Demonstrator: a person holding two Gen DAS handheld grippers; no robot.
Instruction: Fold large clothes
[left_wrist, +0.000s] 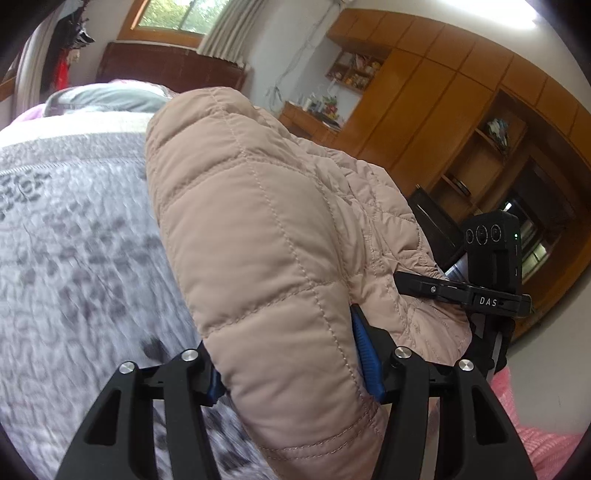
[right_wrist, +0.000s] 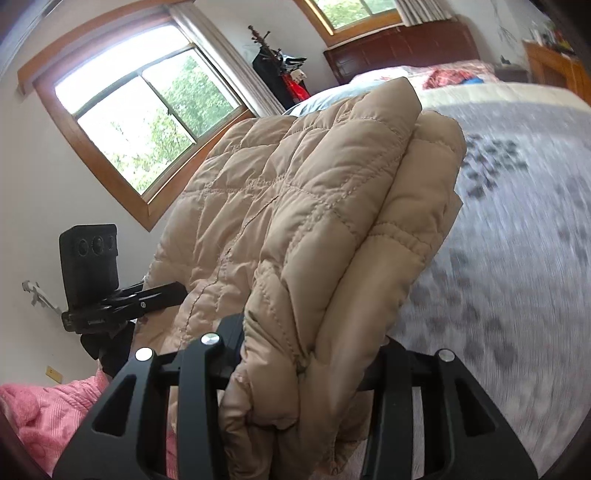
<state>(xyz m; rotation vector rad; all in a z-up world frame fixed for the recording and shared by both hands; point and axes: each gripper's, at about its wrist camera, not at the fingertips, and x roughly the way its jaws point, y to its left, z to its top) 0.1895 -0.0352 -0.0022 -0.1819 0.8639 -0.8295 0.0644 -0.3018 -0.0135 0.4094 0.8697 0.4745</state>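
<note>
left gripper (left_wrist: 291, 365) clamps jacket (left_wrist: 258, 229); wardrobe (left_wrist: 443, 110) left-view only.

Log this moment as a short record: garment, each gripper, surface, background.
garment: beige quilted jacket, bunched in thick layers, held up off the bed
left gripper: shut on the jacket
right gripper: shut on the jacket's folded edge
surface: bed with grey patterned cover
background: wooden cabinets, window
other: pink cloth near the bed edge
</note>
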